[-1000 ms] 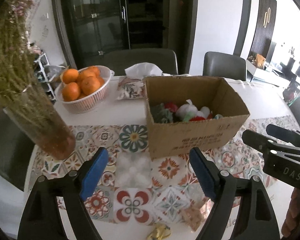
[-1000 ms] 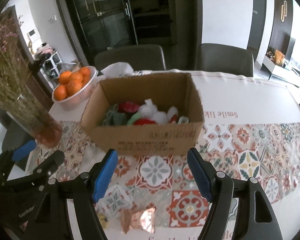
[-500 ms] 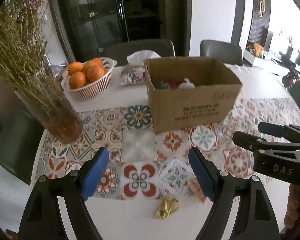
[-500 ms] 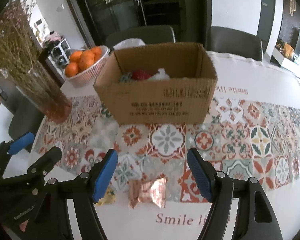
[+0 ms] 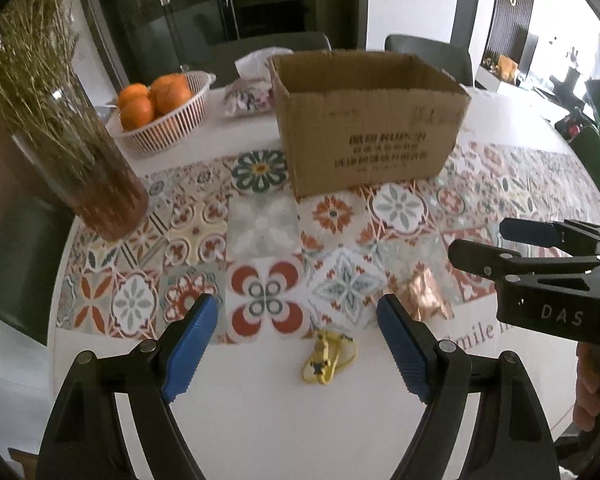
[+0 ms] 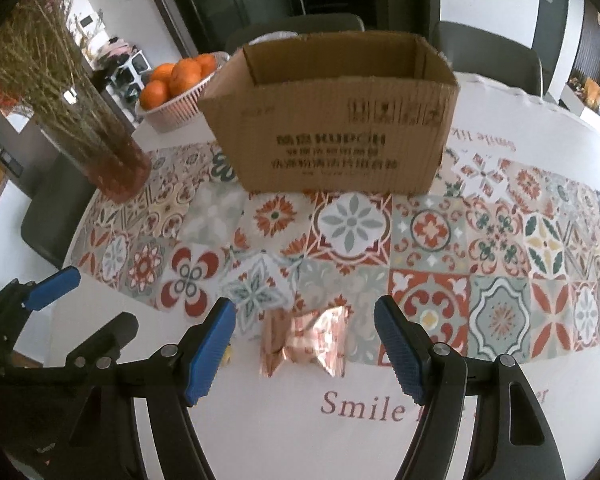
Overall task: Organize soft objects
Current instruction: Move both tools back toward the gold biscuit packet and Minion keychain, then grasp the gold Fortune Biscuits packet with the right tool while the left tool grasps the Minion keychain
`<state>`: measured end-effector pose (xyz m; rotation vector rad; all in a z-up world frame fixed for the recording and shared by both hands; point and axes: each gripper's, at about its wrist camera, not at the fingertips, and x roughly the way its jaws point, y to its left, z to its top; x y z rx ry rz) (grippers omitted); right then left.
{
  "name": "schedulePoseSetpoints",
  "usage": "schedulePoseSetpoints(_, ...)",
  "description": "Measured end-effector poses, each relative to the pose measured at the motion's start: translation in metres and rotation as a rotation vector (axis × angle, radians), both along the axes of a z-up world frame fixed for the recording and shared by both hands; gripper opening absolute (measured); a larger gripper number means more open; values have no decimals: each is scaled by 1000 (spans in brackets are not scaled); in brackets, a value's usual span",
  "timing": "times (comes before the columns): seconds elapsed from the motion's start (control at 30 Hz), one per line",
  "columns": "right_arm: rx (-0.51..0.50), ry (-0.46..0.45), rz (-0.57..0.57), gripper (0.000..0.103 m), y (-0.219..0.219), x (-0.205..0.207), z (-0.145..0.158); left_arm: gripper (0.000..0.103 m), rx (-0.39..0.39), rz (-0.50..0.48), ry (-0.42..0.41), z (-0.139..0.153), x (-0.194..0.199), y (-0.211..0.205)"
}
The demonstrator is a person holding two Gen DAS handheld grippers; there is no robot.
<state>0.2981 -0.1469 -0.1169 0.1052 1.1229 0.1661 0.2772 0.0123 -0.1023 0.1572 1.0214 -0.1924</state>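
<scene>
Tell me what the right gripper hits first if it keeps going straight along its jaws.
Probably the copper foil packet on the table, lying between the open jaws of the right gripper. Beyond it stands the cardboard box. Depth is unclear.

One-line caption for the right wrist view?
Open right gripper hovers over a copper foil packet, cardboard box beyond.

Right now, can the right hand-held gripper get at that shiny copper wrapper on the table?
Probably yes. The right hand-held gripper is open, and the copper wrapper lies on the tablecloth just ahead of its fingers, with nothing in between.
</scene>
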Motion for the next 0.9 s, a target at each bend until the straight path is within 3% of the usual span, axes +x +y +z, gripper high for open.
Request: schedulePoseSetpoints(0.9, 67, 154, 17, 73, 0, 6, -82, 81, -49, -79, 288, -98, -2, -11)
